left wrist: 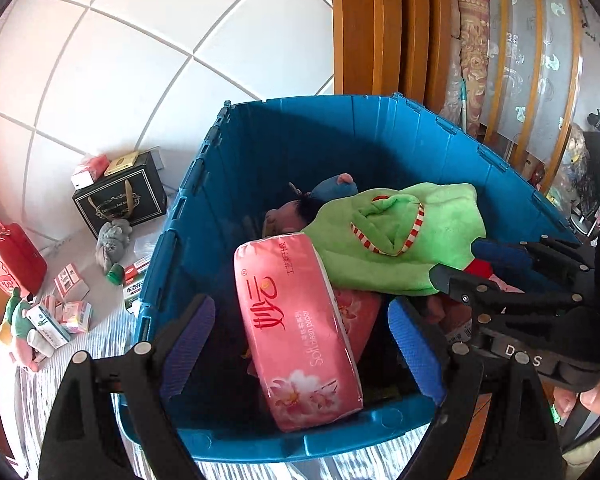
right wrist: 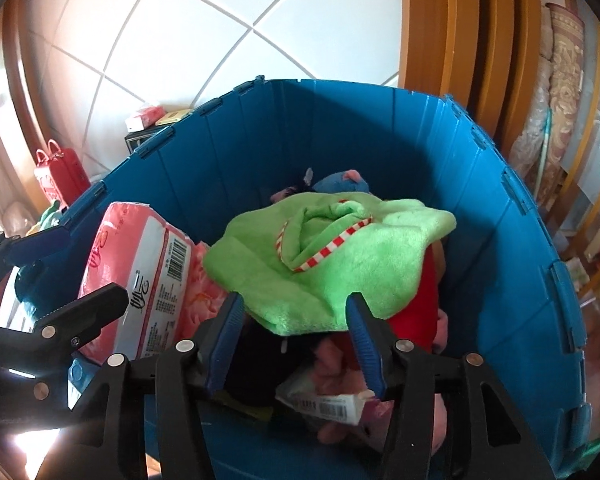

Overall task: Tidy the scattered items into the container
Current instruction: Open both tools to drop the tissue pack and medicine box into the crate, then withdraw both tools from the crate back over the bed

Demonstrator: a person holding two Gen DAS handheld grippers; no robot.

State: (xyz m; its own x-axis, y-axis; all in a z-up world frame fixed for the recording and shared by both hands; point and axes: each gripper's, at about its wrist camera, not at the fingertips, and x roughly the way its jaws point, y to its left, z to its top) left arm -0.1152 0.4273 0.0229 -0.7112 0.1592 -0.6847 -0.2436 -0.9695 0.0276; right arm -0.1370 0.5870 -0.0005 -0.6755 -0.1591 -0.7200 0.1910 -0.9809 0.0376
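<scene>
The left gripper (left wrist: 302, 332) stands wide open at the bottom of the left wrist view, its 2 blue pads apart on either side of the pink tissue pack (left wrist: 300, 332), which leans inside the blue container (left wrist: 380, 128); neither pad presses on the pack. The right gripper (right wrist: 296, 336) occupies the lower centre of the right wrist view, jaws parted about halfway with nothing clamped; the near hem of the green plush cloth (right wrist: 324, 264) lies just beyond and between the pads (contact cannot be determined). A small barcoded packet (right wrist: 328, 404) lies below the right-hand pad, on the container's contents. The green cloth, trimmed with red-and-white stripe, covers the centre of the container; a blue plush toy (left wrist: 332, 188) shows behind it near the far wall. In the left wrist view, scattered items remain outside the container at lower left: several small medicine boxes (left wrist: 74, 312), a grey plush toy (left wrist: 112, 240), a black gift box (left wrist: 120, 200) and a red bag (left wrist: 12, 260).
</scene>
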